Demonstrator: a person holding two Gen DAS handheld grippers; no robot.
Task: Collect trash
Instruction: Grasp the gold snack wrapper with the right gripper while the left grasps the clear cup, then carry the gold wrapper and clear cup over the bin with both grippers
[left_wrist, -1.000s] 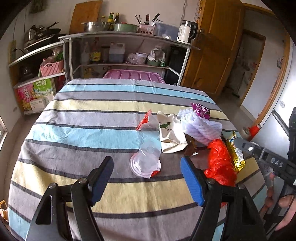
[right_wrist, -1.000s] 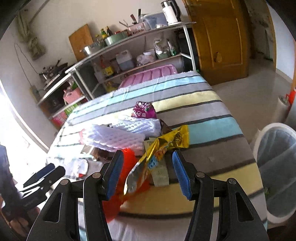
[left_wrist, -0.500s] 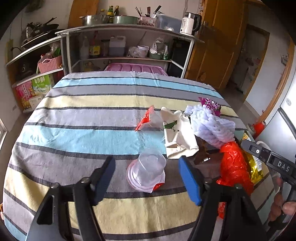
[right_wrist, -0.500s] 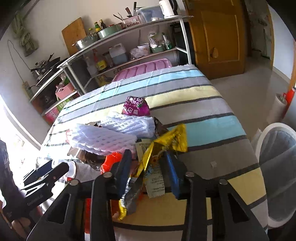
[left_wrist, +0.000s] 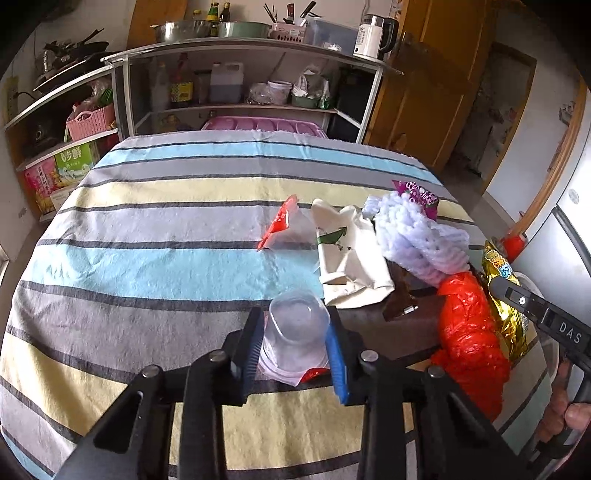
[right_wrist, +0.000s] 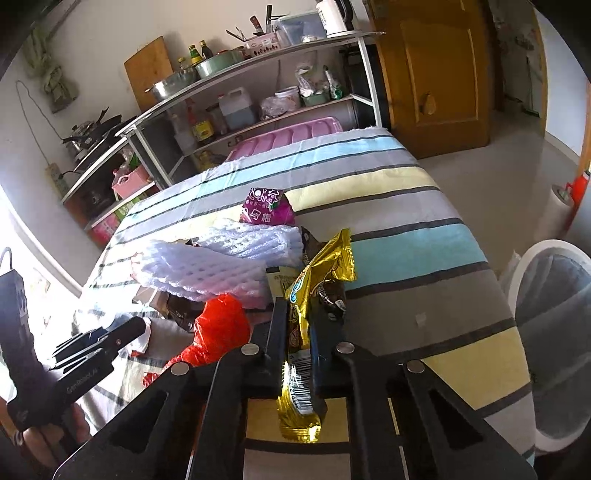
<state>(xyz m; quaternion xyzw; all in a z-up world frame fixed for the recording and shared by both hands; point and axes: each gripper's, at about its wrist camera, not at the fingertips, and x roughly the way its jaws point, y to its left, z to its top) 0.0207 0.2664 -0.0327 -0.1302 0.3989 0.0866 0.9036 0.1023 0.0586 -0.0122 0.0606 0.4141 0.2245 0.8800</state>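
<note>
Two pieces of litter are seized at once on a striped-cloth worktop (left_wrist: 155, 258). The left tongs (left_wrist: 295, 339), whose jaws have just been closing, now press their pads against the sides of an upturned clear plastic cup (left_wrist: 295, 332) that sits on the cloth near the front edge. The right tongs (right_wrist: 300, 325), whose jaws have also just been closing, are clenched on a gold snack wrapper (right_wrist: 317, 280), its barcoded end hanging down between the arms.

The rest of the trash lies heaped just beyond: a red plastic bag (left_wrist: 469, 332), white foam netting (left_wrist: 417, 236), a crumpled white paper bag (left_wrist: 347, 258), a purple packet (right_wrist: 267, 206) and a small clear-and-red wrapper (left_wrist: 284, 229) a little apart from the pile.

The step in hand appears to be the pick-up itself, both grips made and neither item yet lifted clear. A white bin with a liner (right_wrist: 554, 325) stands on the floor beside the worktop's right edge; the next move likely calls for carrying the wrapper over that rim before letting go, and raising the thin-walled cup without crushing or dropping it. The wrapper rests against the red bag, so a slow lift would help avoid dragging neighbours along.
</note>
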